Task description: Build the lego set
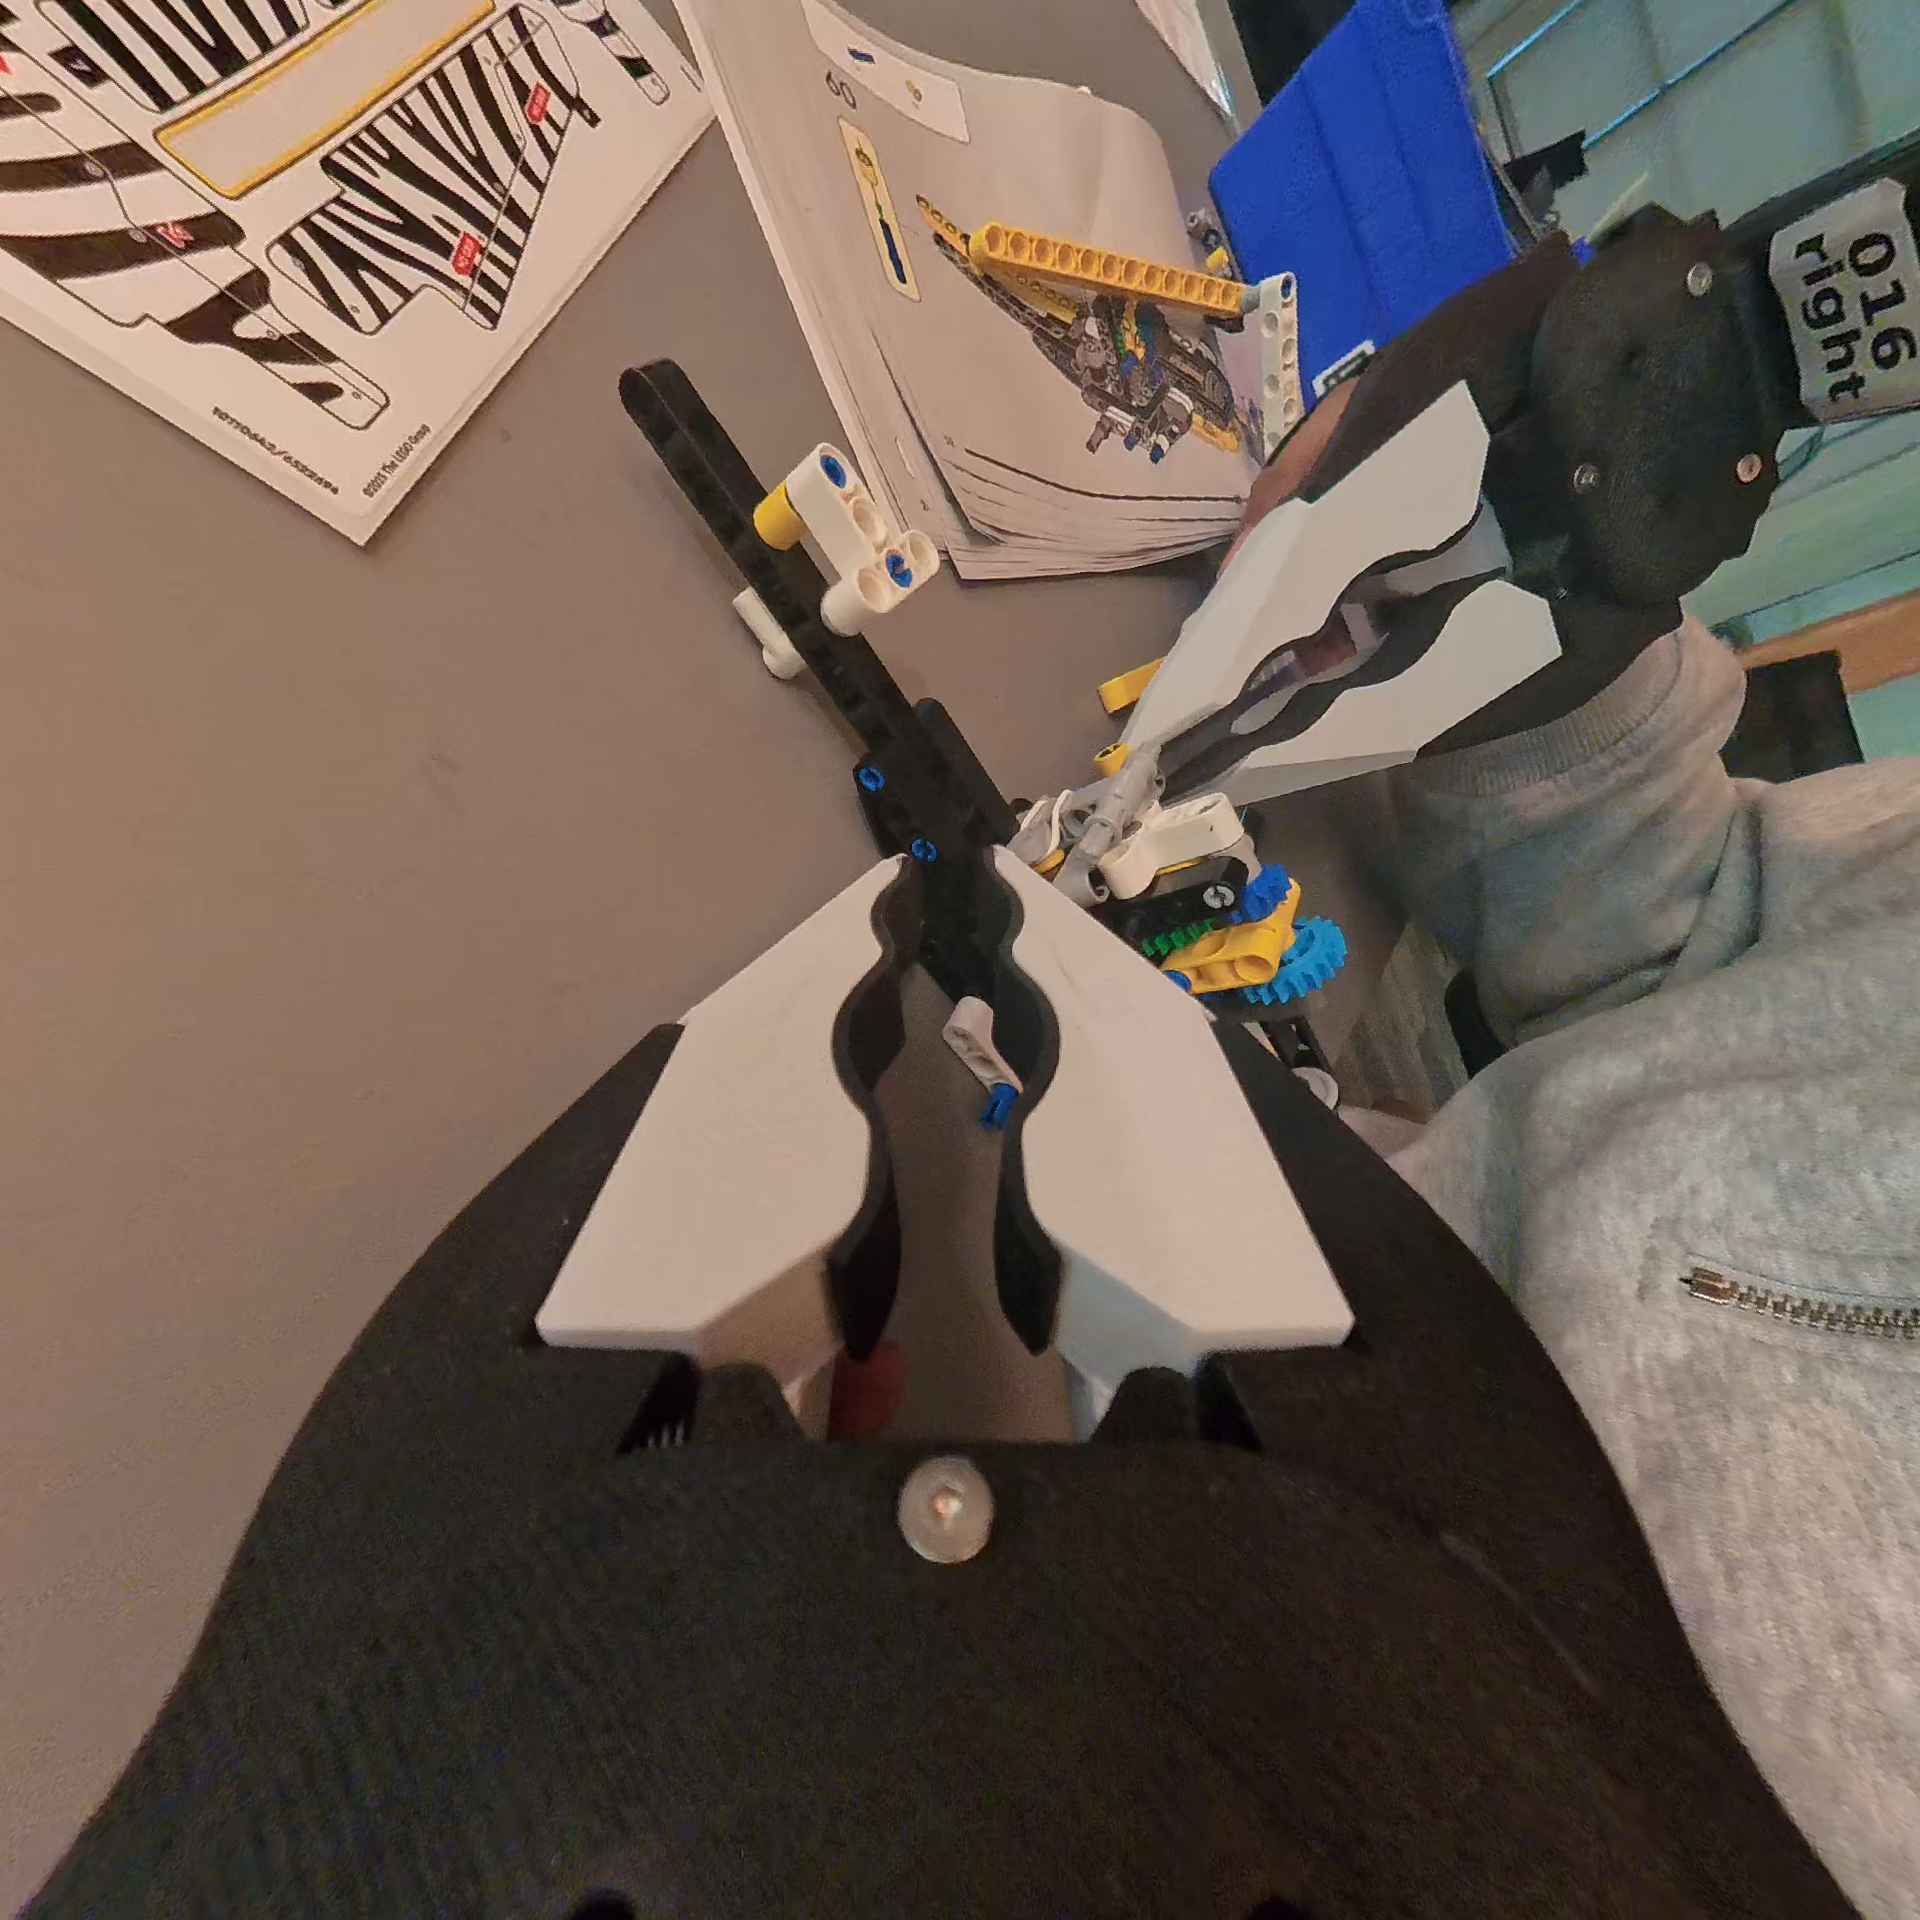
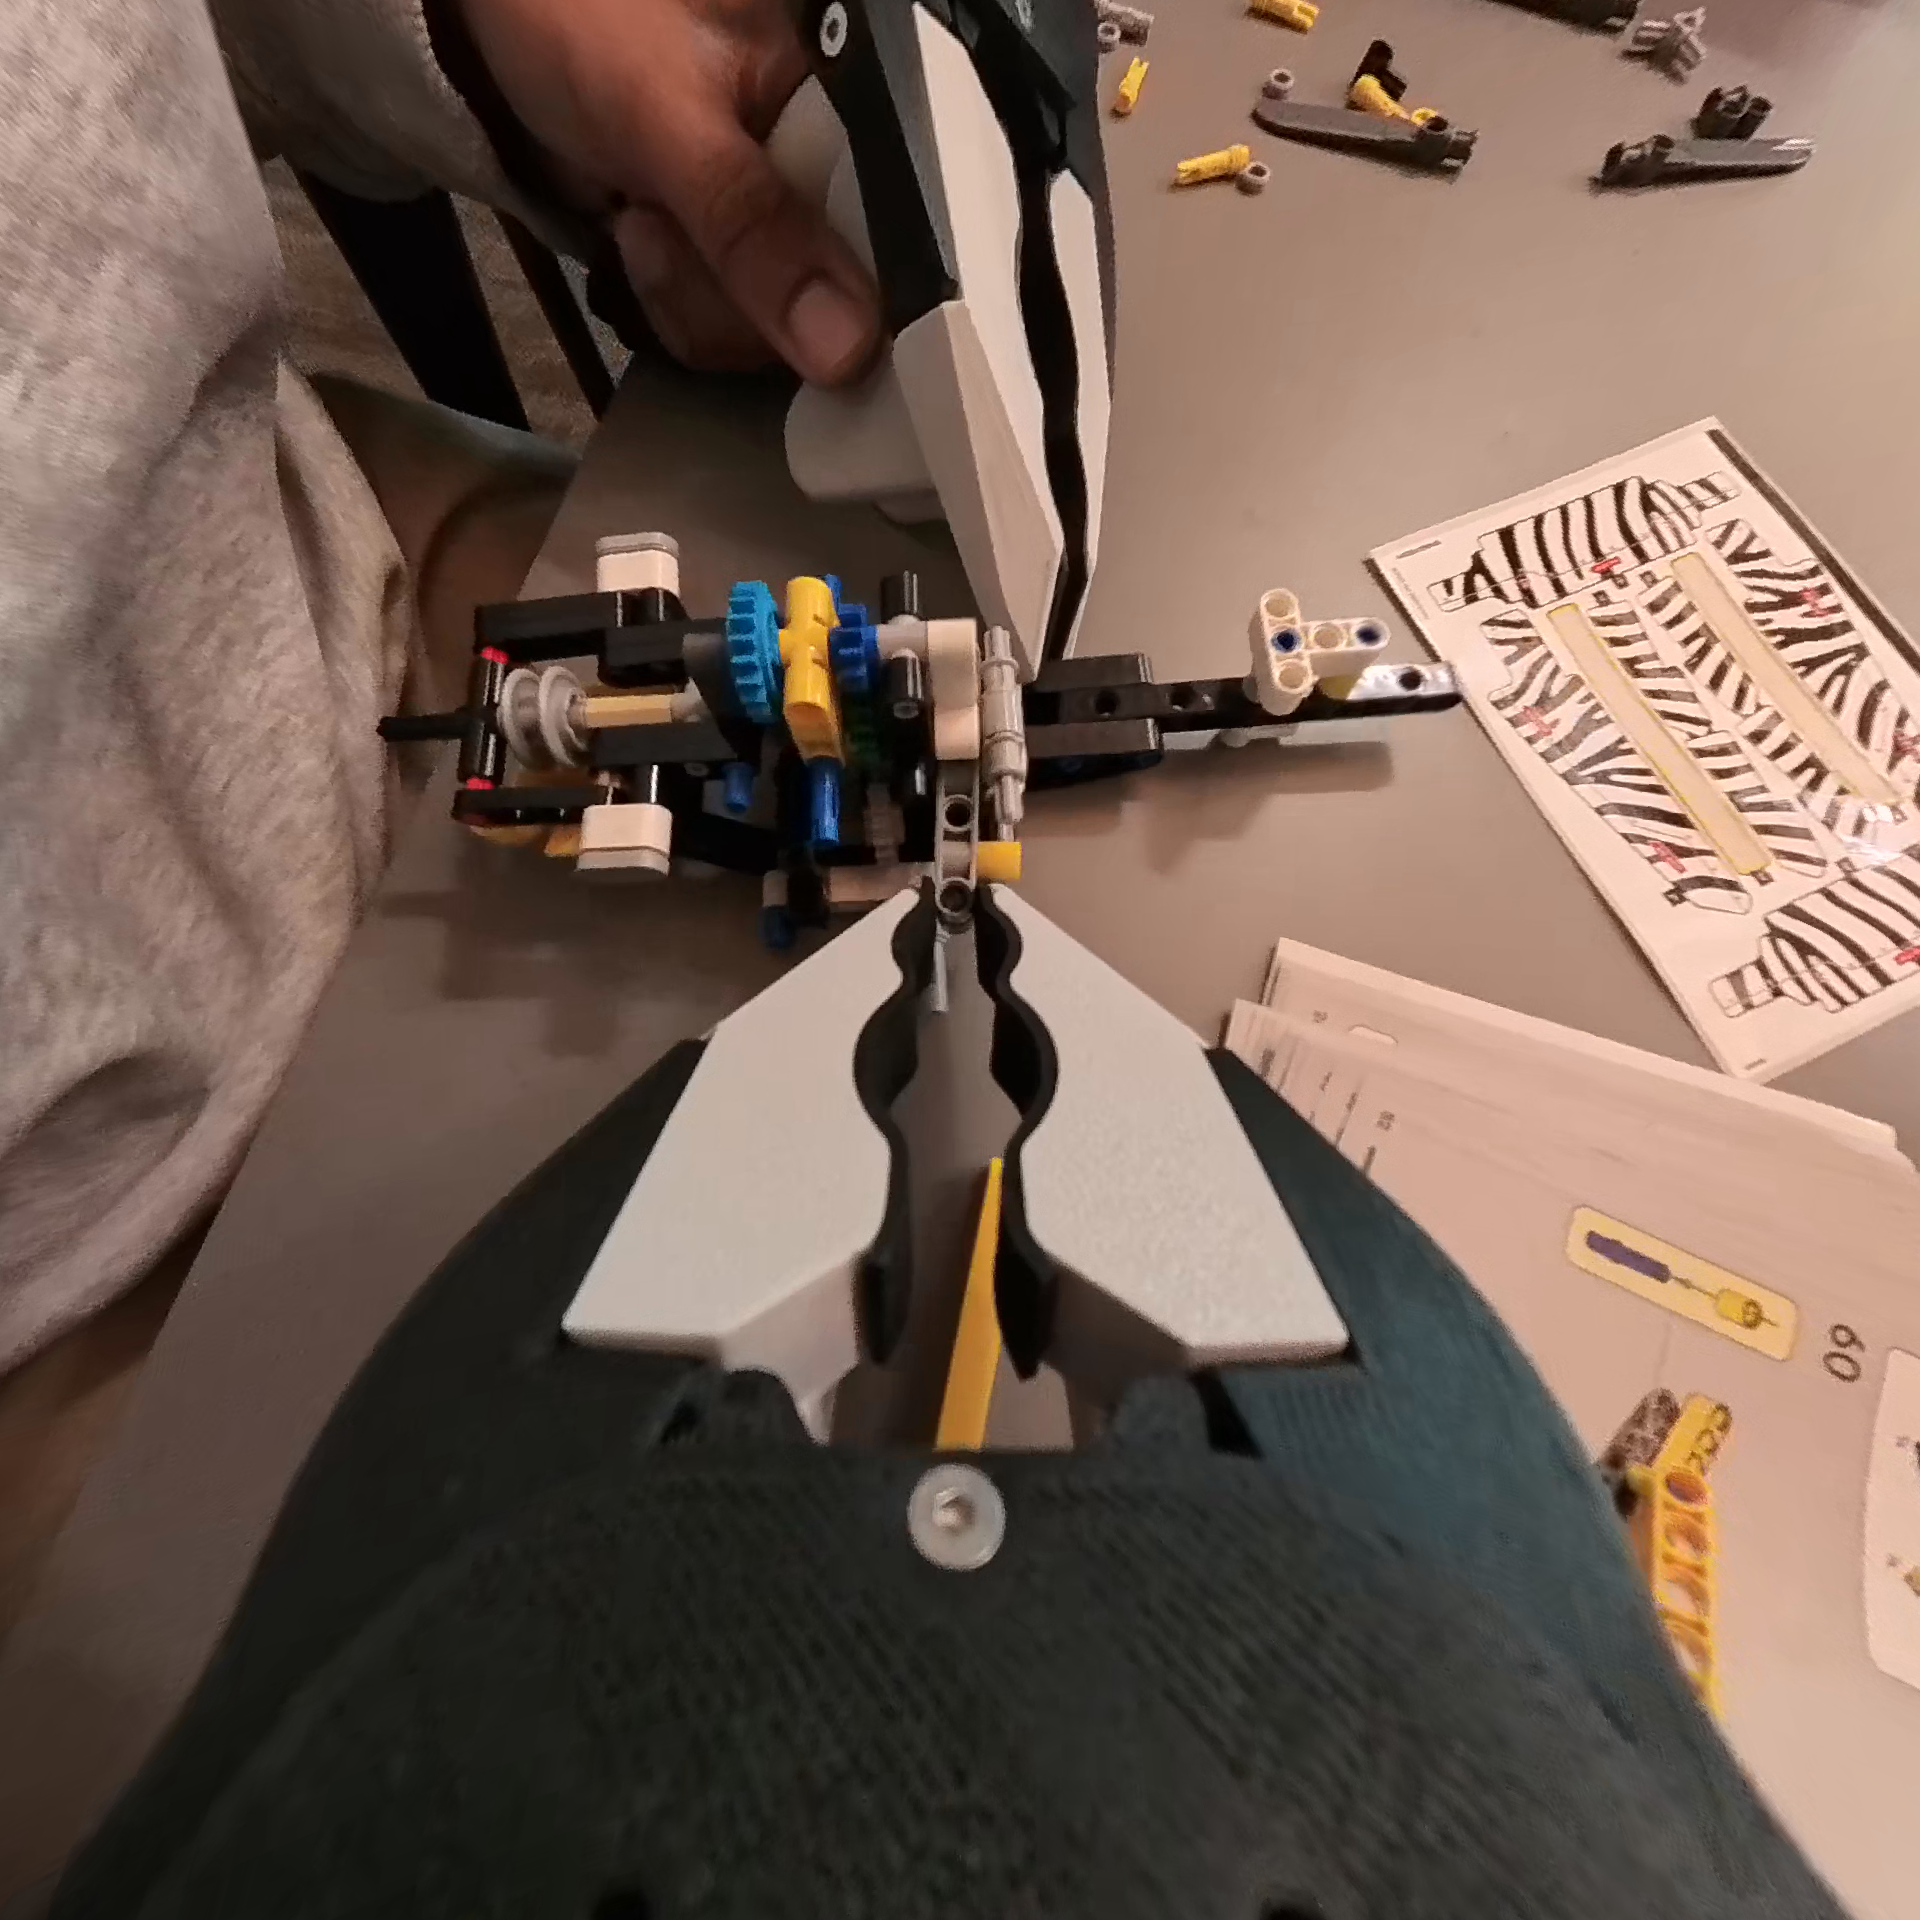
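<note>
The lego assembly (image 2: 790,707) lies on the grey table, with blue gears, yellow parts and a black frame; it also shows in the left wrist view (image 1: 1216,925). A long black beam (image 1: 727,488) sticks out of it and carries a white T-piece (image 1: 862,530) with blue pins. My left gripper (image 1: 948,862) is shut on this black beam near the assembly and shows from the side in the right wrist view (image 2: 1044,655). My right gripper (image 2: 948,899) is shut on a thin grey link (image 2: 954,831) at the assembly's near side and shows in the left wrist view (image 1: 1127,753).
A zebra-striped sticker sheet (image 2: 1683,727) and an open instruction booklet (image 2: 1558,1195) lie to the right. A yellow beam (image 1: 1112,260) rests on the booklet. Loose dark and yellow parts (image 2: 1361,114) lie at the far right. A grey sleeve (image 2: 156,623) is at the left.
</note>
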